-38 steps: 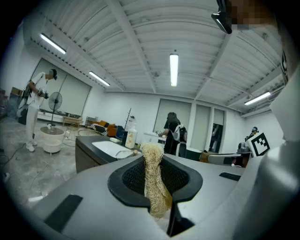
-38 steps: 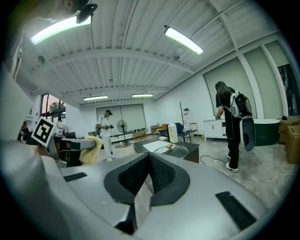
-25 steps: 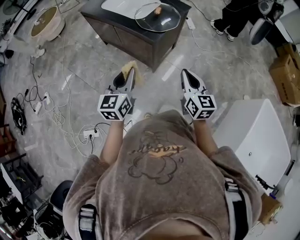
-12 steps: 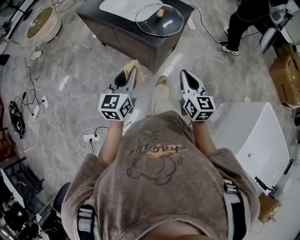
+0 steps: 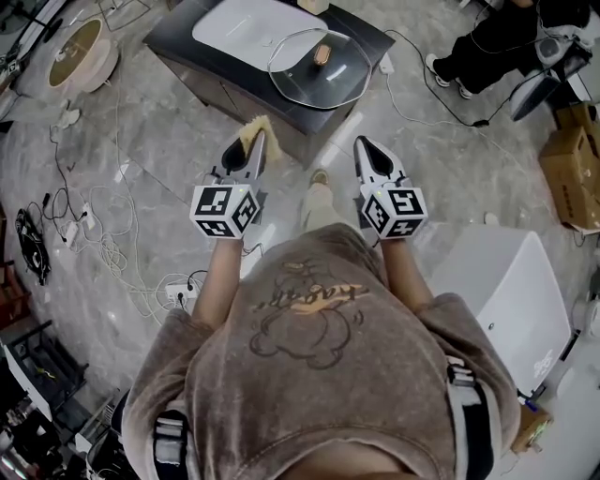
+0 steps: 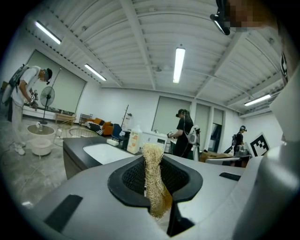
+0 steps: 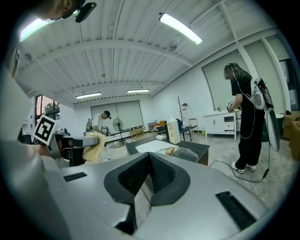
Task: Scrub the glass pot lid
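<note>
Seen from above. Nearest is the person's brown shirt with a bear drawing on it. Both bare forearms reach forward from it, each ending in a claw that carries a cube with square markers.

Left claw: clenched on a straw-coloured fibre scrubber. The scrubber stands upright between the two black pads and rises above their tips.

Right claw: clenched, pads pressed together, nothing between them.

The two claws are held side by side, pointing nearly level toward the counter. A beige trouser leg shows between them. Below lies the grey marble floor, with loose cables trailing to the left.

Just beyond the claw tips stands the dark counter, with a white basin set in its top. The glass pot lid rests on the counter top at the right end of the basin. It lies dome up, with a tan knob at its centre and its rim overlapping the basin's edge. Neither claw touches the lid; both are short of the counter. A pale bottle stands at the counter's far side.

To the right are a large white cabinet and, farther off, a cardboard box. Beyond the counter at the upper right stands another person in black, beside a cord that runs across the floor.
</note>
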Available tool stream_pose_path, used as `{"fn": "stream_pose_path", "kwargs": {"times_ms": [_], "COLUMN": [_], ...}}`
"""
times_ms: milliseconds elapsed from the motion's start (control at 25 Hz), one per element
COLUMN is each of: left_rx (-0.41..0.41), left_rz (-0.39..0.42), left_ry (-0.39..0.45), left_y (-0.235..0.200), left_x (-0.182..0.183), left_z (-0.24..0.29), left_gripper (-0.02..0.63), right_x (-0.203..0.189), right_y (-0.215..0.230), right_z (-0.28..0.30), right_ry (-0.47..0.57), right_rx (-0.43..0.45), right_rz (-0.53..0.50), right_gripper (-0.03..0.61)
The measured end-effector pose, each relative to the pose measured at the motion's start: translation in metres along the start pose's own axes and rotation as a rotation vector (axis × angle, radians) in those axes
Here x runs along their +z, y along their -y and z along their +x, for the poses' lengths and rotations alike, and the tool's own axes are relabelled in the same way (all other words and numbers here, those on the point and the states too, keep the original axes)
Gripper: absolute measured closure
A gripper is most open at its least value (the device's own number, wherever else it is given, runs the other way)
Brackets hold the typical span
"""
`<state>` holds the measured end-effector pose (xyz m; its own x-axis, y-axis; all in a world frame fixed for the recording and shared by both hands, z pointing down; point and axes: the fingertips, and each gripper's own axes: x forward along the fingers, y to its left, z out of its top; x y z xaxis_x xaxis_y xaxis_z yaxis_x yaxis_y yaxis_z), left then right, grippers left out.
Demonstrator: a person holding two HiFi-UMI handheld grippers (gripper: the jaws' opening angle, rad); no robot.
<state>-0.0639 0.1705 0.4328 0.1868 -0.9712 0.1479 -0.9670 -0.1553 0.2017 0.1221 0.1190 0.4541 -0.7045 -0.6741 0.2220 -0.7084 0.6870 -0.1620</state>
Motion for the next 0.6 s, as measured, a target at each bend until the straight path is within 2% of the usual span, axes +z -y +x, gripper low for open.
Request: {"fn": "stream_pose_path", "kwargs": {"times_ms": [600], "left_rx": [0.036], "left_rz": [0.014], "left_ry": [0.001], "left_y": [-0.052], "left_x": [0.064], "left_z": [0.177], "left_gripper": [0.543], "right_x": [0.073], "right_y": [0.103], "right_z": [0.145], "right_ry": [-0.018], "right_rx": [0.060], "right_rz": [-0.012], "right_gripper": [0.577]}}
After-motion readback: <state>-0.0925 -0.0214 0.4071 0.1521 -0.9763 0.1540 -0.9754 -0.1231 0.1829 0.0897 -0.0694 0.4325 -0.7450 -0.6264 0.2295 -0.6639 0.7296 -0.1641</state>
